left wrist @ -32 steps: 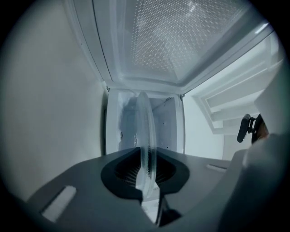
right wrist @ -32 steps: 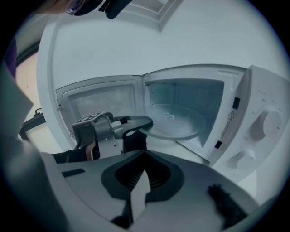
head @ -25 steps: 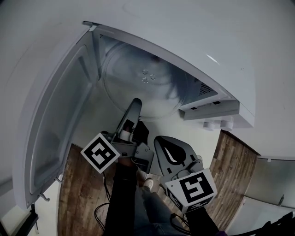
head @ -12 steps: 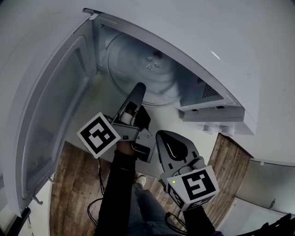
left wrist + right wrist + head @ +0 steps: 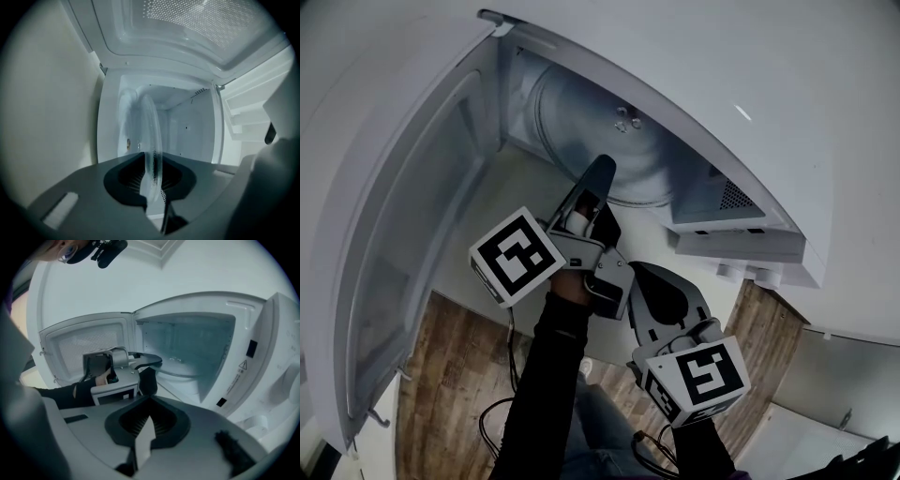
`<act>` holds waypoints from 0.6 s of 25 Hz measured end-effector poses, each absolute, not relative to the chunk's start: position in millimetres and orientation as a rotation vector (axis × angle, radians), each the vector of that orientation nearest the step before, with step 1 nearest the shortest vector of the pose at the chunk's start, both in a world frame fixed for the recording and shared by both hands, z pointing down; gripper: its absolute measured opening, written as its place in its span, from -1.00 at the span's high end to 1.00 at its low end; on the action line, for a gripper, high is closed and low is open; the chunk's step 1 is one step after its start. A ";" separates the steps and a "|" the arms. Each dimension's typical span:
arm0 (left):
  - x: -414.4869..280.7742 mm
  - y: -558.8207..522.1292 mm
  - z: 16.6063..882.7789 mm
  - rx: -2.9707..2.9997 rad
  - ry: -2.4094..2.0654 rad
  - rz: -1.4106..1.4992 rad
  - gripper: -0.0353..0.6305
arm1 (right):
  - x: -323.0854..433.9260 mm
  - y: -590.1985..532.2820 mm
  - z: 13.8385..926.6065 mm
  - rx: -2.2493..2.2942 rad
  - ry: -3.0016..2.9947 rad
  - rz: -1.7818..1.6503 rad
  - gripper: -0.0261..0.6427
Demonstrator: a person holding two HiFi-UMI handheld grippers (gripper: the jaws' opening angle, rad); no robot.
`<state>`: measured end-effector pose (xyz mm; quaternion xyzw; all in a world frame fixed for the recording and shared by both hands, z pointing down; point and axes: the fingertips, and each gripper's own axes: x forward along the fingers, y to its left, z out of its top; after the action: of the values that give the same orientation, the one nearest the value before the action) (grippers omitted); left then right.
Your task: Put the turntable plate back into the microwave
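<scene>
My left gripper (image 5: 600, 173) jaws grasp the turntable plate (image 5: 151, 140), seemingly stiff, slick, fragile glass, by its rim; right gripper (image 5: 144, 434) jaws clenched, empty.

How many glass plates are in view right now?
1. The turntable plate is gripped by its rim in the left gripper, inside the open microwave. No other plate shows, though the cavity floor beneath it is partly hidden.

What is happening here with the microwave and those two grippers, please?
A person is working with a handheld gripper in each hand. The left gripper is clamped on the rim of the glass turntable plate, which reaches into the microwave. The microwave's door is swung wide open. The right gripper is shut and empty, held back in front of the oven.
</scene>
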<state>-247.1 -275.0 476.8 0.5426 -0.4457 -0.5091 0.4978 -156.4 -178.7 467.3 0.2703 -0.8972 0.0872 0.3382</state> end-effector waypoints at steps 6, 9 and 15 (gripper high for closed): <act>-247.1 -288.5 479.1 1.305 -1.090 -1.204 0.74 | -154.7 -188.6 469.9 0.724 -2.323 0.219 0.89; -246.6 -294.8 479.7 1.309 -1.098 -1.167 0.74 | -154.1 -192.4 471.4 0.733 -2.314 0.218 0.89; -244.7 -304.8 479.9 1.313 -1.102 -1.137 0.73 | -152.3 -200.7 473.2 0.743 -2.298 0.209 0.89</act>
<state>-244.7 -304.8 479.9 0.5469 -0.4588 -0.4733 0.5161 -152.3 -200.7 473.2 0.2869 -0.8876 0.0808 0.3511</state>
